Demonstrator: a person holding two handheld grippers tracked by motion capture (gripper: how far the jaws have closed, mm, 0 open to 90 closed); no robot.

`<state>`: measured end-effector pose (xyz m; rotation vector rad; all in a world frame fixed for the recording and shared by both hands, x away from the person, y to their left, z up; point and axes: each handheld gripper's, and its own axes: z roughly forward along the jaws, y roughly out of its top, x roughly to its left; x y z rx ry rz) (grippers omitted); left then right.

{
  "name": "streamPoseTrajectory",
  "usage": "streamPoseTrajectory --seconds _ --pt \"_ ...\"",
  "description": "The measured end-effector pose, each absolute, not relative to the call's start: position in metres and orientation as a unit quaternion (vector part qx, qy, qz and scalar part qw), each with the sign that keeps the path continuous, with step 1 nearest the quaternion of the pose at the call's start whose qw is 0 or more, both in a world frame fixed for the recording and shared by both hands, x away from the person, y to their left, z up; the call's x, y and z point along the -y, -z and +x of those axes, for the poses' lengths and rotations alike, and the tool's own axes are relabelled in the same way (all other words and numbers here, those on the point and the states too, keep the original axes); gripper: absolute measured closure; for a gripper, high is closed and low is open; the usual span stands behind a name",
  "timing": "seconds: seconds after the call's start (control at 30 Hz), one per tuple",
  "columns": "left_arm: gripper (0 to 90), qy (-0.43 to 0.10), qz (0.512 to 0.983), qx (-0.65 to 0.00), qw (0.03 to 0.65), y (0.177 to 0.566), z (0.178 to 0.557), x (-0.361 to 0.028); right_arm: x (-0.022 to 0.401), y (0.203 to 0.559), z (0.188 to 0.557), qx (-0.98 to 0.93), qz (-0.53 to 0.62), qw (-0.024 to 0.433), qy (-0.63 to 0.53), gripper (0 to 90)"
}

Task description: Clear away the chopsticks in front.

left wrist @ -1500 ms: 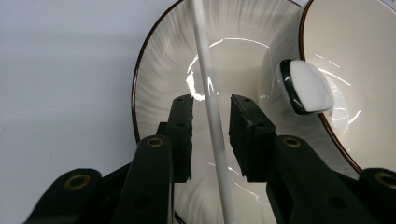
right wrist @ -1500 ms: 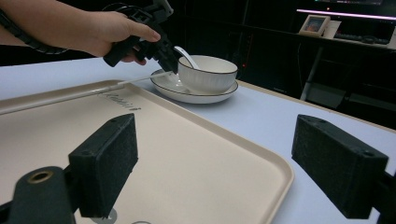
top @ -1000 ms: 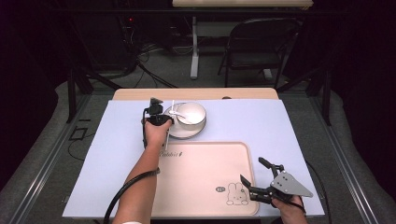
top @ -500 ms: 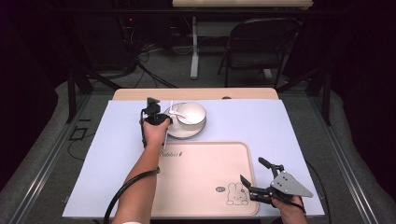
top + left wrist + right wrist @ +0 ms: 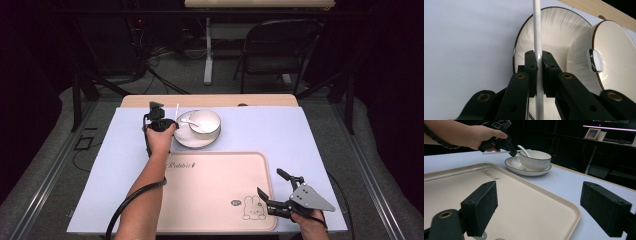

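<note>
While the left hand-held gripper (image 5: 161,121) sits just at nine o'clock of the saucer (image 5: 187,139), its jaws are pinched tight on a thin white stick (image 5: 537,37), which looks like a chopstick. In the left gripper view the stick runs straight up between the two black pads, crossing over the saucer's rim, with the white bowl (image 5: 614,57) off toward three o'clock. From the high view the stick pokes out past the gripper toward twelve o'clock, over the desk (image 5: 320,130) with its pale blue cover. The bowl stands on the saucer, and a white spoon (image 5: 192,122) lies in it, handle leaning on the bowl's rim toward ten o'clock.

At six o'clock of the saucer lies a cream tray (image 5: 215,190), printed with a small rabbit near its near right corner. Over that corner, at about five o'clock on the desk, the right hand-held gripper (image 5: 272,187) hovers with its jaws spread wide and nothing between them; in the right gripper view its two pads frame the tray's bare surface.
</note>
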<state>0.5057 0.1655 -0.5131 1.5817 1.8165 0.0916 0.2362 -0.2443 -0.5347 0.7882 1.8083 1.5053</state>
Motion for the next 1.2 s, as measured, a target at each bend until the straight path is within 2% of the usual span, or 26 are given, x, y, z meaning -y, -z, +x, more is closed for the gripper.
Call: streamPoseTrajectory --seconds 0.83,1.2 --pt "84.2 -0.05 0.594 -0.709 0.378 0.486 0.491 -0.186 0.244 0.535 0.237 -0.691 0.303 0.323 -0.572 13.9" --pt "84.2 -0.058 0.605 -0.698 0.38 0.474 0.471 -0.192 0.244 0.535 0.236 -0.691 0.302 0.326 -0.57 13.9"
